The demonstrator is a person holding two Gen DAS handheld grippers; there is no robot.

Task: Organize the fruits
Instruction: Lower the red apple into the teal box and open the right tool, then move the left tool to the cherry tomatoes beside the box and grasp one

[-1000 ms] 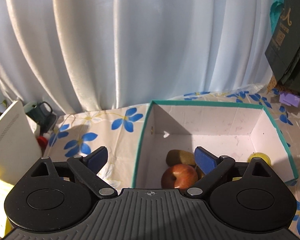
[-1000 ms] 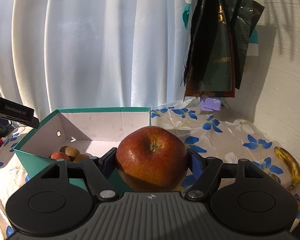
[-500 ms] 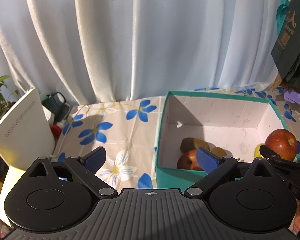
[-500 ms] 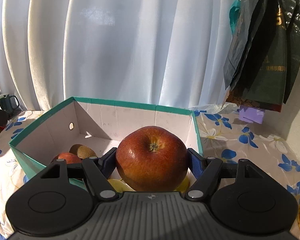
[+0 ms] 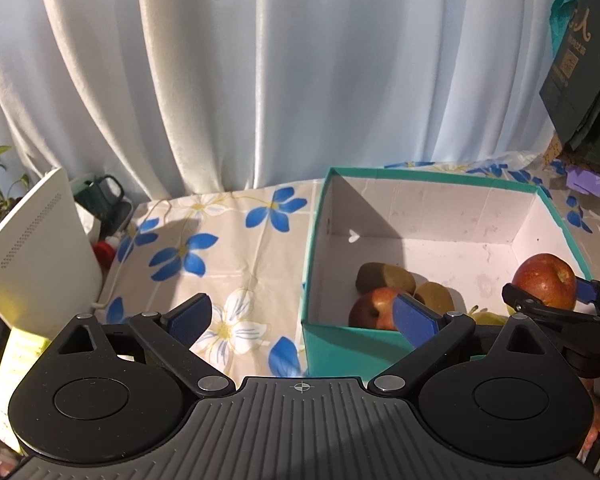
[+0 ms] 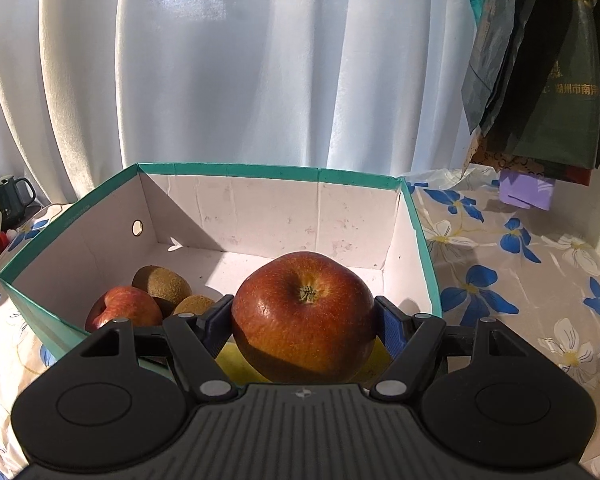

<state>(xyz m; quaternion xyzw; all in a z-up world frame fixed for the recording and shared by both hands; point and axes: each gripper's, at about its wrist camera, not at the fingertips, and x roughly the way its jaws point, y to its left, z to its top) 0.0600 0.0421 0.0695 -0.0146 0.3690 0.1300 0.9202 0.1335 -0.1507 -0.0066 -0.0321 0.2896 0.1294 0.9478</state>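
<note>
I'm gripping a red apple point(image 6: 304, 316) in my right gripper point(image 6: 303, 322), holding it over the teal box point(image 6: 260, 170). Inside are lying another apple point(image 6: 122, 306) and two kiwis point(image 6: 162, 282). My left gripper point(image 5: 302, 314) is hanging wide open, holding nothing, near the box's corner.

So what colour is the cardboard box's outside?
Teal cardboard box, white inside; clearest in the right wrist view.

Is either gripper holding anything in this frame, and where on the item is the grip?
The right gripper holds a red apple, pads clamped on its opposite sides, stem end showing, above the teal box. The left gripper is open and empty.
</note>
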